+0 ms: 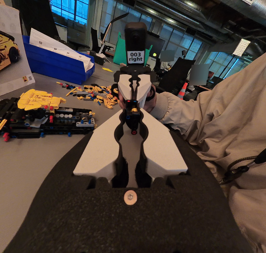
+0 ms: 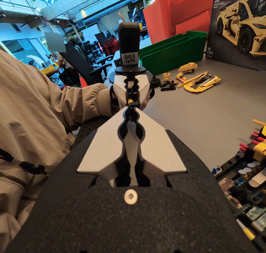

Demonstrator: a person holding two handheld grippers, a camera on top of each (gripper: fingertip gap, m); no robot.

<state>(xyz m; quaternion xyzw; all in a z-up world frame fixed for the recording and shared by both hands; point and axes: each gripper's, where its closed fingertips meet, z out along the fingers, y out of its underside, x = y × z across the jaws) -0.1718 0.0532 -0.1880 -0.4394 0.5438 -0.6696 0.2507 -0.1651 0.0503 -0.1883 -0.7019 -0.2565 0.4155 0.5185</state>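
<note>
Jaws of left gripper [image 1: 131,113] and right gripper [image 2: 131,112] tip to tip, both clamped on one small black brick assembly [image 1: 132,117] above the table [image 1: 43,159].

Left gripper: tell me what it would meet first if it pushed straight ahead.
The left gripper is already shut on the small black brick assembly. Directly beyond, the right gripper grips the same assembly's far end, so it would likely meet that first.

your left gripper [image 1: 131,110]: level, tip to tip with the right, jaws pinched nearly shut | your right gripper [image 2: 131,109]: level, facing it, jaws pinched nearly shut | your hands [image 2: 144,103] behind each gripper, beige sleeves [image 1: 201,116], held above the desk
</note>
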